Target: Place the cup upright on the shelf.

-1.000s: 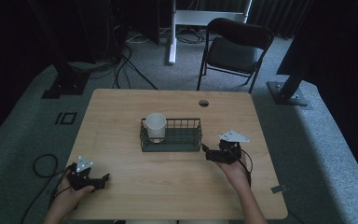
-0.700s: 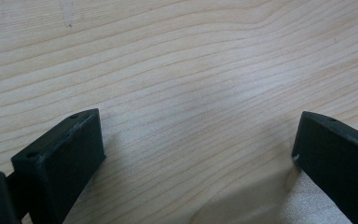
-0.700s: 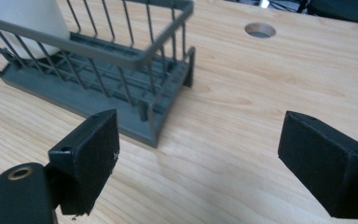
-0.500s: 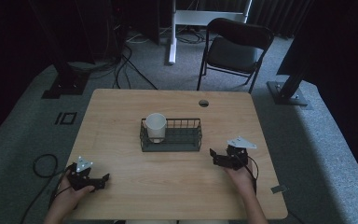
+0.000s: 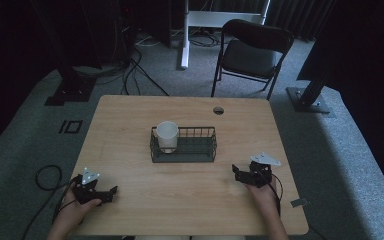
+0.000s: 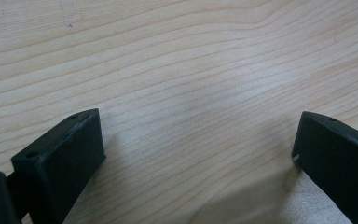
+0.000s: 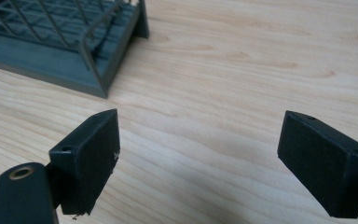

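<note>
The white cup (image 5: 167, 135) stands upright inside the left end of the wire basket (image 5: 190, 150), a little above the middle of the high view, and to my eye that placing looks done, since nothing is in my grip and nothing else waits on the counter (image 5: 130, 115). Starting at the lower left of that frame, my left claw (image 5: 111, 191) lies low over the bare wood near the counter's front edge, well apart from the basket; in the left gripper view its two black jaws stand wide, one at the lower left and one at the lower right, with only plain wood grain between them, so it is released and empty. Moving across to the middle, the basket sits square on the counter with the cup in its left end and the rest of its floor bare as far as I can tell. Further right, in the lower right part of the high view, my right claw (image 5: 236, 172) hovers just off the basket's right front corner, near it but not touching. In the right gripper view the basket's corner (image 7: 98, 56) shows in the upper left, and my jaws are spread wide with open wood between them, released as well. I judge little is left beyond resting both hands.
</note>
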The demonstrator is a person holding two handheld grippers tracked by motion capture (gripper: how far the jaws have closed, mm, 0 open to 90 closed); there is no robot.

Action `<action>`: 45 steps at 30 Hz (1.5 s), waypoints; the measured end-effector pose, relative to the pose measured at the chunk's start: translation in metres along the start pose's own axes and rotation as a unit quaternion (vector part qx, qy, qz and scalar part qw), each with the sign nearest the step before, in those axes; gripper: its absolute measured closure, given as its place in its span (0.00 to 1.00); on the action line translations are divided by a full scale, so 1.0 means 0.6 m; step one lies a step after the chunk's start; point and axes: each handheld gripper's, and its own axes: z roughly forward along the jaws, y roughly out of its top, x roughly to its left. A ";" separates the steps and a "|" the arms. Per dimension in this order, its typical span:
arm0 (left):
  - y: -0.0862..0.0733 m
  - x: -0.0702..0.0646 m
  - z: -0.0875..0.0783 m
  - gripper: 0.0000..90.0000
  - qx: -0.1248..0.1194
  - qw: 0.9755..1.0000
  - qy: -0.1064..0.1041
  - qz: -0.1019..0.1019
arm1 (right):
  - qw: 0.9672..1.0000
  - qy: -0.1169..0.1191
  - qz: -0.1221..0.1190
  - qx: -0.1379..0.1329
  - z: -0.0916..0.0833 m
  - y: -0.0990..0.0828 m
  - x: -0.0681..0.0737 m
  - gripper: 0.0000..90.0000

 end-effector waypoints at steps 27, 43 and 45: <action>0.000 0.000 0.000 0.03 0.000 1.000 0.000 0.000 | 0.995 -0.067 0.044 0.061 -0.023 -0.059 -0.064 0.14; 0.000 0.000 0.000 0.03 0.000 1.000 0.000 0.000 | 0.995 -0.067 0.031 0.069 -0.021 -0.070 -0.064 0.13; 0.000 0.000 0.000 0.03 0.000 1.000 0.000 0.000 | 0.995 -0.067 0.031 0.067 -0.021 -0.071 -0.064 0.13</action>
